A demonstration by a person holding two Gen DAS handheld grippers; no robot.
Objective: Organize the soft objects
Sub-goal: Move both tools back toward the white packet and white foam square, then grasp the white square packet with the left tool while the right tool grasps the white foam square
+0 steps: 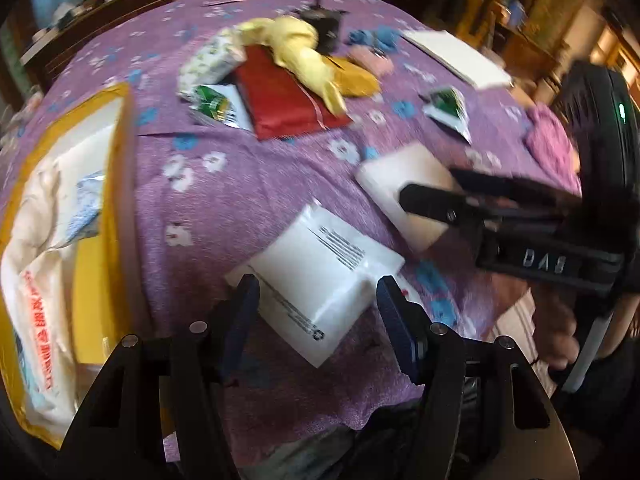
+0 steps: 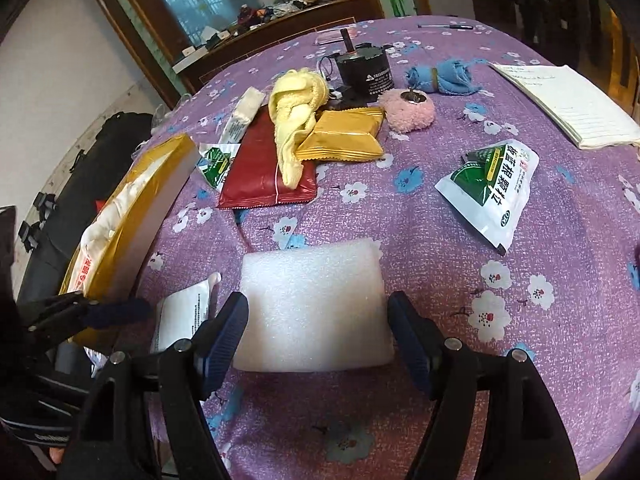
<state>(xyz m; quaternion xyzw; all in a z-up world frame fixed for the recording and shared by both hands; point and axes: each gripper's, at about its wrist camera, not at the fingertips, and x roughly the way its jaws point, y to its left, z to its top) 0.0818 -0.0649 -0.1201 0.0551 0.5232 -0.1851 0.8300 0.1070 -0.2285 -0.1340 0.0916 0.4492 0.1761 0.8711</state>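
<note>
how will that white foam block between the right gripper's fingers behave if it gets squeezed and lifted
The white foam block shows a fine bubbly, packing-foam texture, so it is probably very light and will dent under the pads. Its flat slab shape lying on the tablecloth suggests no rolling. The right gripper stands open, wider than the block, so a light block could skid sideways if one pad touches first.

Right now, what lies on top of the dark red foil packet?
A rolled pale yellow towel lies across the dark red foil packet; a gold foil snack packet overlaps its edge. Whatever lies beneath the packet is covered.
</note>
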